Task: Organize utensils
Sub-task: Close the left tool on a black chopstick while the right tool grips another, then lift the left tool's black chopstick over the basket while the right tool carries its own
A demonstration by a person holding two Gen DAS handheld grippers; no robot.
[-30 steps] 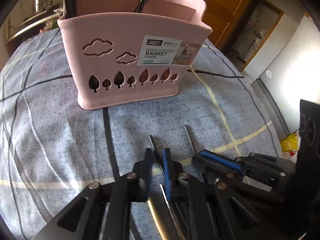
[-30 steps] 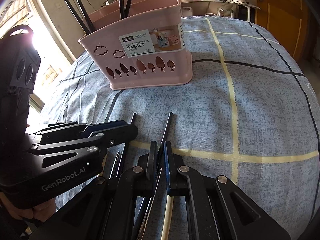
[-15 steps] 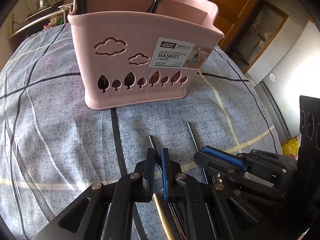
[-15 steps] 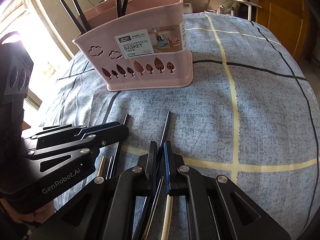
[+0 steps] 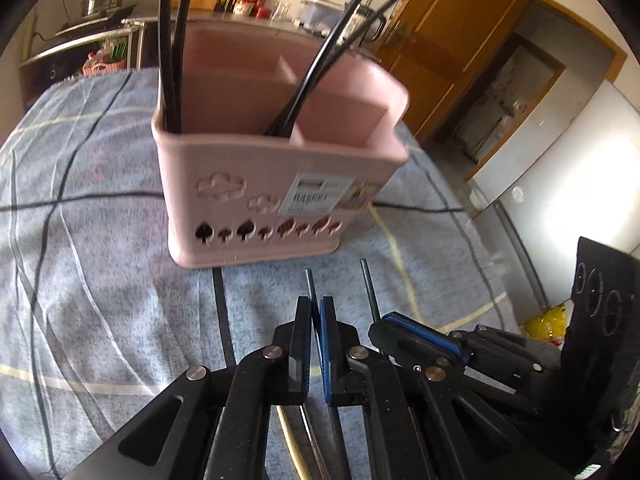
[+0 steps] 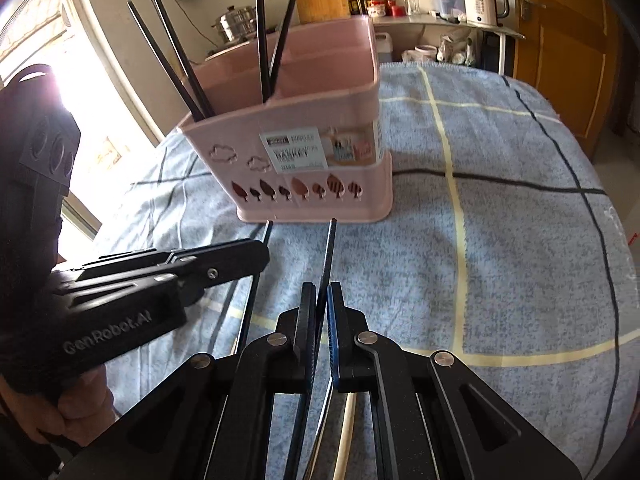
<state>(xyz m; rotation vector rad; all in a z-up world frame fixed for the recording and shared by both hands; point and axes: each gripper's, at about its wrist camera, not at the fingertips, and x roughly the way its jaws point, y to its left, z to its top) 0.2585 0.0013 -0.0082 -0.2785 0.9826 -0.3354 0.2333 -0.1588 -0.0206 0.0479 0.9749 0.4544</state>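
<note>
With one dark chopstick [image 5: 311, 286] clamped in the left gripper [image 5: 316, 312] and another [image 6: 329, 252] in the right gripper [image 6: 322, 300], both shafts are aimed at the pink basket [image 6: 320, 148] just beyond, upright on the cloth.

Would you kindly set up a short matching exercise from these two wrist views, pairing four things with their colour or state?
Things:
1. basket
2. kettle
3. left gripper
4. door

Colour or state:
A. white with a black handle, on the far counter
B. brown wood, behind the table
C. pink, with chopsticks standing in it
D. shut on a dark chopstick

Pairs: 1-C, 2-A, 3-D, 4-B
</note>
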